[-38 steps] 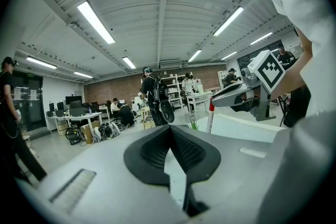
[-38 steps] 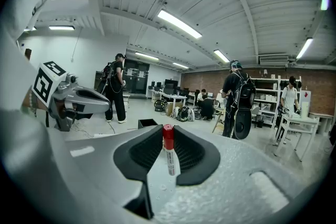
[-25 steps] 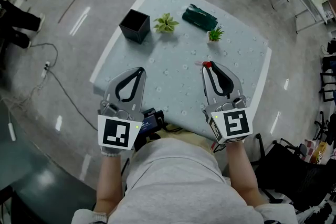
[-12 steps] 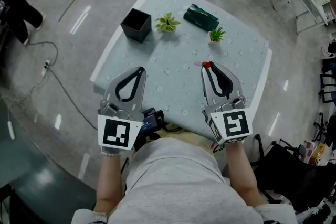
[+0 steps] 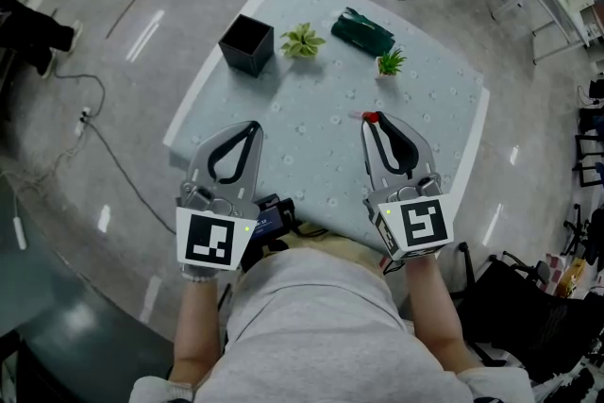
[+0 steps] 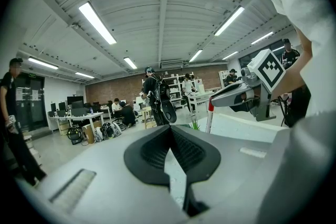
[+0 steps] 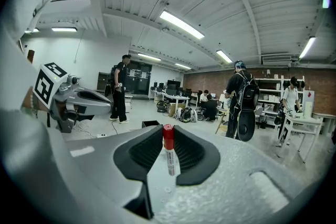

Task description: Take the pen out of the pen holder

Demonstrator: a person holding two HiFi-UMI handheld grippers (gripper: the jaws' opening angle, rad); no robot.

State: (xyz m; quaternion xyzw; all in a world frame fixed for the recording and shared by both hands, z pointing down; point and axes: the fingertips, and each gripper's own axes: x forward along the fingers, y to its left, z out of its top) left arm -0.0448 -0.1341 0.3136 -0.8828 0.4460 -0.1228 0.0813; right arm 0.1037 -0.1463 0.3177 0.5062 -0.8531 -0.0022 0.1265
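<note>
The right gripper (image 5: 370,122) was clamped on the pen (image 7: 168,153) at its jaw tips, over the near right of the table (image 5: 434,99). The left gripper (image 5: 253,125), near left, was closed and empty. The pen holder (image 5: 246,43) stood far left, well apart from the pen.

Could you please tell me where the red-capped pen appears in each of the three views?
Head view: the pen shows right of centre, at the tips of the right gripper, over the table.
Left gripper view: the pen stands upright, right of centre, under the other gripper's tips.
Right gripper view: the pen is at centre, clamped between the jaws.
Shared landmark: the right gripper holding it.
</note>
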